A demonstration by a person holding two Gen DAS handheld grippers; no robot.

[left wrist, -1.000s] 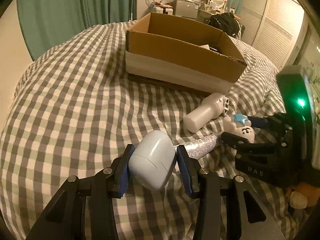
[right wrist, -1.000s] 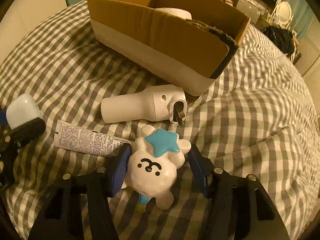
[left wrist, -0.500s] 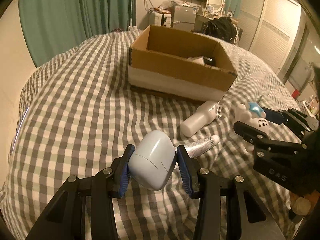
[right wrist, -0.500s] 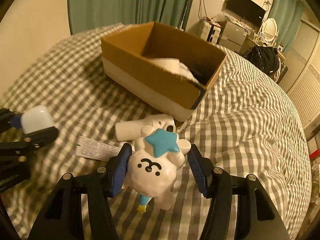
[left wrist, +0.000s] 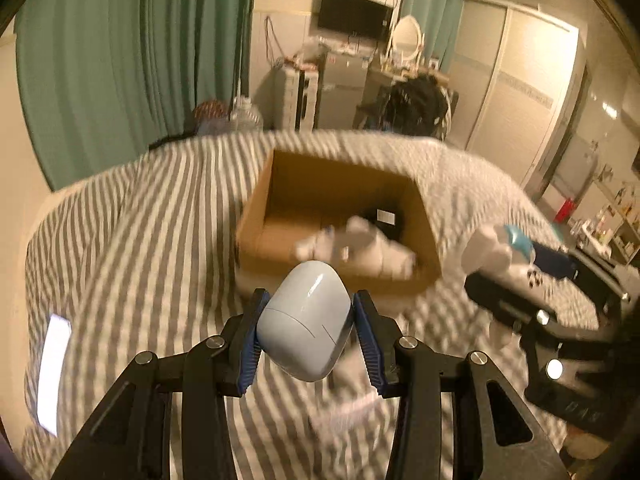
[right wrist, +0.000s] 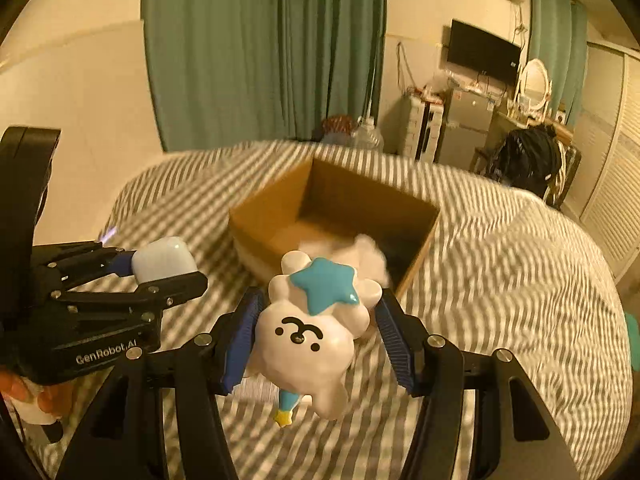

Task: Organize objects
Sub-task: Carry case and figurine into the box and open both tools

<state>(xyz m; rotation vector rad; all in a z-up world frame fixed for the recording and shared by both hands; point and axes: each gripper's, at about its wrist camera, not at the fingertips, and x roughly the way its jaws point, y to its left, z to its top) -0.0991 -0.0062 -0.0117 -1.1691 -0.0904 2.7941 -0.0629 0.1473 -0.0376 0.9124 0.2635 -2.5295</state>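
My left gripper (left wrist: 308, 332) is shut on a pale blue rounded case (left wrist: 306, 324) and holds it in the air in front of the open cardboard box (left wrist: 336, 196). My right gripper (right wrist: 318, 330) is shut on a white plush toy with a blue star (right wrist: 316, 320), also lifted above the bed before the box (right wrist: 268, 216). The left gripper with the case shows in the right wrist view (right wrist: 160, 264); the right gripper with the toy shows in the left wrist view (left wrist: 504, 248). The box holds white items (left wrist: 360, 244) and something dark.
The box sits on a bed with a grey-and-white checked cover (left wrist: 160, 240). A tube (left wrist: 348, 412) lies blurred on the cover below my left gripper. Green curtains (right wrist: 260, 48), a desk with a TV and a wardrobe stand beyond the bed.
Both grippers have risen well above the bed with their objects and now look down into the box. The white bottle and tube have dropped out of clear view.
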